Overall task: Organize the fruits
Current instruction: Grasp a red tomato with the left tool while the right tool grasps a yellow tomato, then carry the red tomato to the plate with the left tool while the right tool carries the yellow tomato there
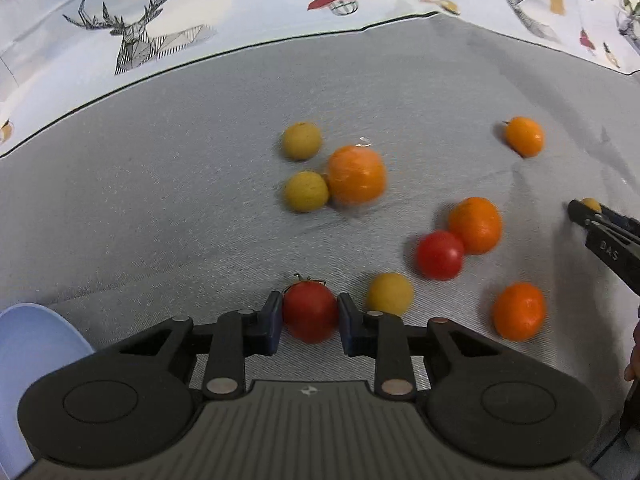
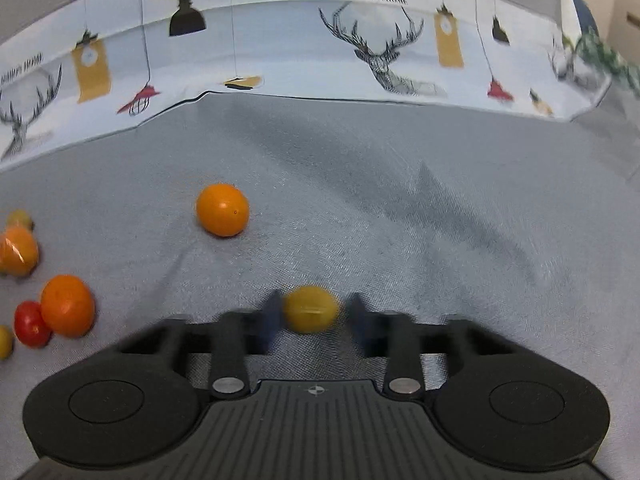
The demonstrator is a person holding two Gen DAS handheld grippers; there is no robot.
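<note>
My left gripper (image 1: 310,322) is shut on a red tomato (image 1: 310,312) with a green stem, low over the grey cloth (image 1: 160,200). My right gripper (image 2: 312,320) stands around a small yellow fruit (image 2: 310,308); the left finger touches it and a gap shows on the right side. The view is blurred. The right gripper also shows at the right edge of the left wrist view (image 1: 600,220). Several oranges, yellow fruits and another tomato (image 1: 439,255) lie loose on the cloth.
A pale blue plate (image 1: 32,344) sits at the lower left of the left wrist view. A patterned white cloth with deer prints (image 2: 360,40) runs along the far side. A lone orange (image 2: 222,210) lies ahead of the right gripper.
</note>
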